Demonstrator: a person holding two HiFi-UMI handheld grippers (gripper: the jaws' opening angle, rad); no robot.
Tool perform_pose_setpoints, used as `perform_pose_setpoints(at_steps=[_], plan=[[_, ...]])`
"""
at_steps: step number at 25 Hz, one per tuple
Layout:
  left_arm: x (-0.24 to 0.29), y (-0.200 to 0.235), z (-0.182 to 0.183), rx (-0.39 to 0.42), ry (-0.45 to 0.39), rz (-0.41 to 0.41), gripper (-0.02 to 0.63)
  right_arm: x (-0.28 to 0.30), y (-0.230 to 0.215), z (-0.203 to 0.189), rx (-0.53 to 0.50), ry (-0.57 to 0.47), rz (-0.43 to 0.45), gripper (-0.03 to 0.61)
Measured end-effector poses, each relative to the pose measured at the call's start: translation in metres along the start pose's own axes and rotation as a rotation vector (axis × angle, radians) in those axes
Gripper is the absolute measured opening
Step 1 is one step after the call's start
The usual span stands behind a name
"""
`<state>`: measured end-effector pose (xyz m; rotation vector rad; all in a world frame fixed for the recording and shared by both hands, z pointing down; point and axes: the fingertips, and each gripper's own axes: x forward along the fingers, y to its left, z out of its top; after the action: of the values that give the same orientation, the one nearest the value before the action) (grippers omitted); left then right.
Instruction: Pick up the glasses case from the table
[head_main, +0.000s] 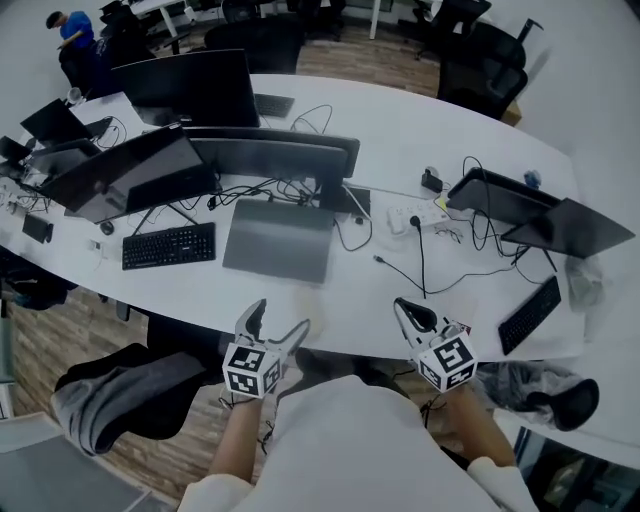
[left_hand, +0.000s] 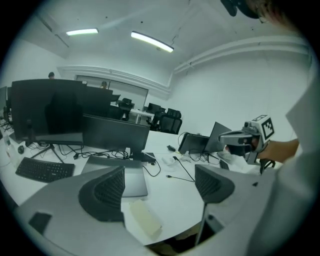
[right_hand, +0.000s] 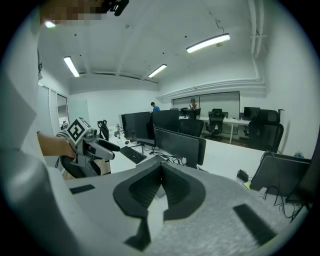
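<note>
The glasses case (left_hand: 142, 218) is a pale, flat oblong lying on the white table (left_hand: 175, 195) near its front edge. In the left gripper view it sits low between the jaws and slightly ahead of them. My left gripper (left_hand: 157, 189) is open with nothing between its jaws, and it hovers at the table's near edge (head_main: 280, 316). In the head view the case (head_main: 304, 297) is only a faint patch just beyond that gripper. My right gripper (head_main: 403, 305) is held to the right above the table edge. Its jaws are shut together, empty (right_hand: 161, 189).
A closed grey laptop (head_main: 278, 240) lies just behind the case, with a black keyboard (head_main: 168, 245) to its left and monitors (head_main: 270, 155) behind. Cables and a power strip (head_main: 420, 215) cross the middle right. Another keyboard (head_main: 530, 313) and folded screens (head_main: 540, 215) sit at the right.
</note>
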<state>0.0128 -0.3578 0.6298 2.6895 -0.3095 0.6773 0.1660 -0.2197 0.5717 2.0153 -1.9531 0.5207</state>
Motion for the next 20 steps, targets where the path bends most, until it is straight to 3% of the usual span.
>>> perform_pose_setpoints(at_steps=[7,20], plan=[[0.053,0.001,-0.054,-0.019,0.164,-0.035,0.405,0.003,-0.001,-0.023,0.046,0.067,-0.02,0.002],[0.133,0.031,-0.179,-0.101,0.416,0.017,0.405,0.03,0.008,-0.082,0.084,0.155,0.007,0.002]])
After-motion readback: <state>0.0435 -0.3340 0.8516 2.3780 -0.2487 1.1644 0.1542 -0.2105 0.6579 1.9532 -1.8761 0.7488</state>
